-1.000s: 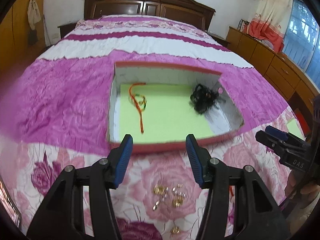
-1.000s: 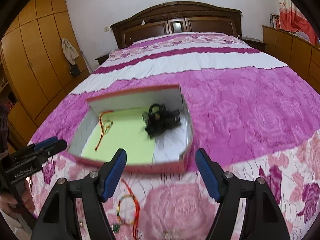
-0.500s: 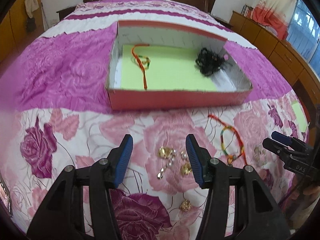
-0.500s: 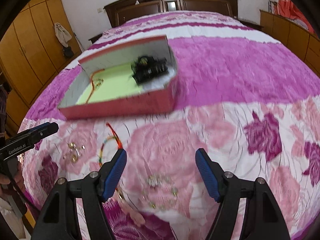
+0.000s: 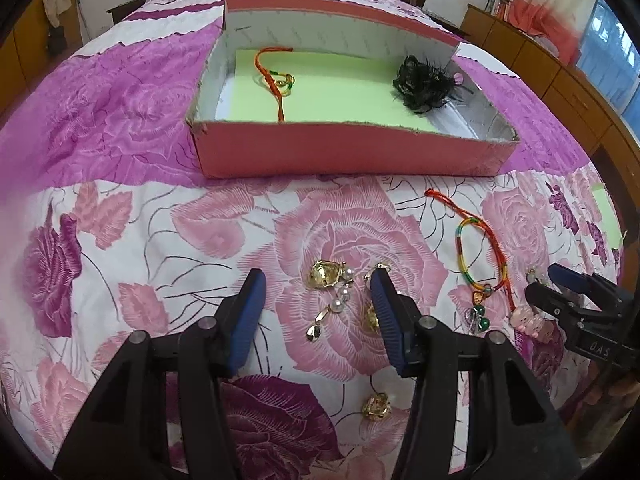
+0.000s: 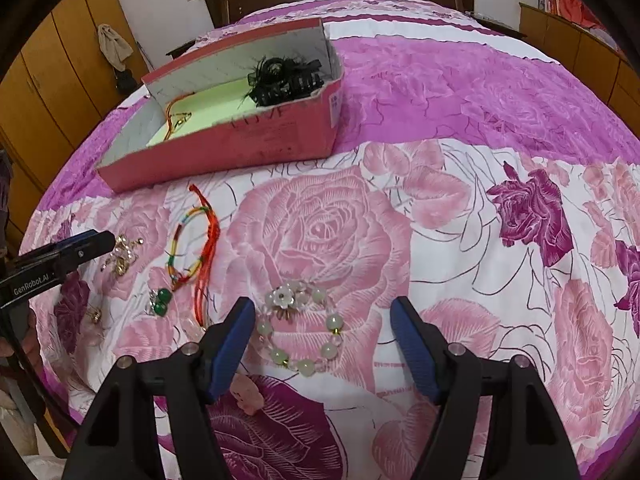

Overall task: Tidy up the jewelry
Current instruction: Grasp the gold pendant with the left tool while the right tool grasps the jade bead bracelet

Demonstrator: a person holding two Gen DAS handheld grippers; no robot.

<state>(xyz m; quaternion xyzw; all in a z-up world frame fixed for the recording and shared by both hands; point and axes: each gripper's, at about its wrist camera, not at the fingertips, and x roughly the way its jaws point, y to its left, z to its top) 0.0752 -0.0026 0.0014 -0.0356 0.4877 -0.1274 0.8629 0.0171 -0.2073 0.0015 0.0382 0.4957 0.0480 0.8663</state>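
Jewelry is lying mostly outside the pink box (image 5: 352, 156): only a red cord bracelet (image 5: 274, 80) and a black hair piece (image 5: 420, 84) are sitting in it at 12 o'clock. You are holding the left gripper (image 5: 316, 292), jaws apart, over the gold pearl earrings (image 5: 332, 284), and the right gripper (image 6: 322, 320), also apart and empty, over the jade bead bracelet (image 6: 300, 328). The rainbow cord bracelet (image 6: 192, 244) and green earrings (image 6: 160, 300) are waiting at 10 o'clock in the right view, so most sorting looks undone.

On the bed (image 5: 120, 216) the box (image 5: 352, 156) sits far from the loose pieces. In it, a cord bracelet (image 5: 274, 80) lies left and a hair clip (image 5: 422, 80) right. Nearer, earrings (image 5: 332, 288) lie left, a woven bracelet (image 5: 482, 252) beside them on the right, and a bead bracelet (image 6: 300, 328) farther right.
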